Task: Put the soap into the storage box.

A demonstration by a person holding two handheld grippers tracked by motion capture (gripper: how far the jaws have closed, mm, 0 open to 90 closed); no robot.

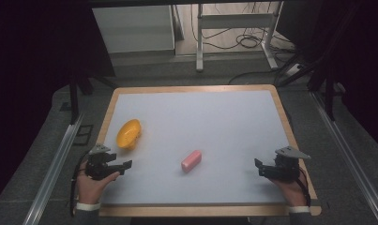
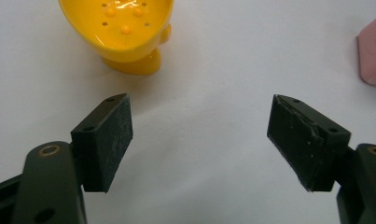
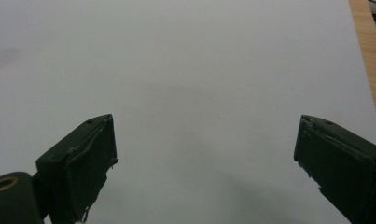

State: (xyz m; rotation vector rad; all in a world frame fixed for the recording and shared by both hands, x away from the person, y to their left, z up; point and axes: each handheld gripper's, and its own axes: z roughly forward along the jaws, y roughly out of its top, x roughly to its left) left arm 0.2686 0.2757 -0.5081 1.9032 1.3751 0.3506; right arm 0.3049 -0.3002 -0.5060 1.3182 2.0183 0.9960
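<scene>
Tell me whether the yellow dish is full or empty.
Empty. The left gripper view shows the bare inside of the yellow dish, with small bumps and holes and nothing lying in it; the pink bar lies apart on the table.

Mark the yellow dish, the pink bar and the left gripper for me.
yellow dish [image 1: 128, 133]: high view, middle of its bowl.
pink bar [image 1: 191, 161]: high view, centre of its top face.
left gripper [image 2: 199, 140]: left gripper view, midway between the open fingertips.
</scene>
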